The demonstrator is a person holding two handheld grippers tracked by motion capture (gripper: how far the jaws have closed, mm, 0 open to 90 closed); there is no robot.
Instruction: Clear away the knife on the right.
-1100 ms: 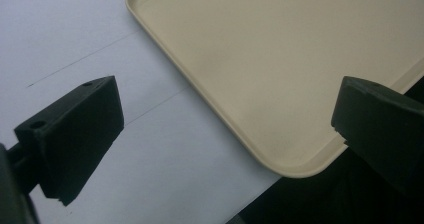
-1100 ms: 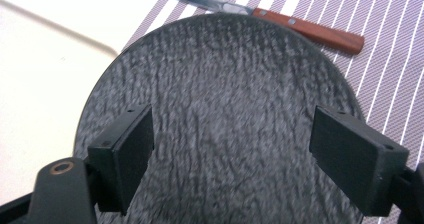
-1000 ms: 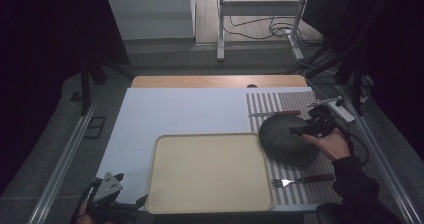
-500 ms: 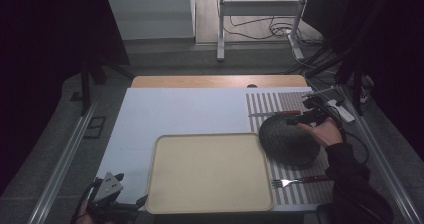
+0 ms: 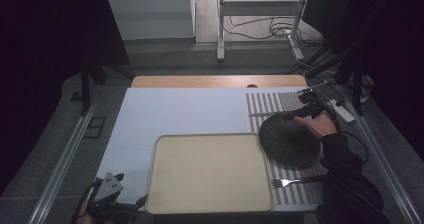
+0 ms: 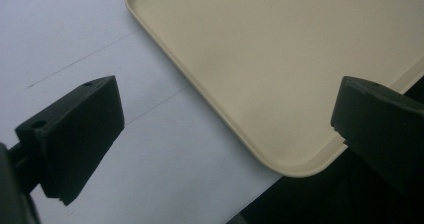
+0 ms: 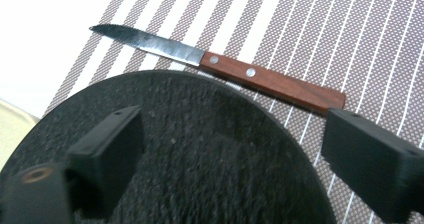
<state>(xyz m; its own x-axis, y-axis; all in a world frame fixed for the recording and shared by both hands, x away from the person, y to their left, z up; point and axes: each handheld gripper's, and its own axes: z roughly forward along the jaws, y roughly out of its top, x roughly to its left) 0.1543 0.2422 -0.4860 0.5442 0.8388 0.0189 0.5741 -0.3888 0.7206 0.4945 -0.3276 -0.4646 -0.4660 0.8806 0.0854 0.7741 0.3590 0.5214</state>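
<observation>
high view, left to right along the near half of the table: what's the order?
left hand-held gripper → beige tray → black round plate → right hand-held gripper. The fork and knife overlap the plate's span, so they are left out.

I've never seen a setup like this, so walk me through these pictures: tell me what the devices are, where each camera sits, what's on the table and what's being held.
No robot here: a person holds a two-jaw tool in each hand. The high view looks down on the table from above the person's side. The left hand-held gripper waits at the near left corner, and the right hand-held gripper reaches over the far rim of a dark round plate.

The other two pictures come from cameras riding on the tools, looking along their black jaws. The left one shows open jaws over a corner of the beige tray. The right one shows open jaws above the plate, near a knife with a wooden handle.

On the striped placemat also lies a fork. Nothing is held.
</observation>
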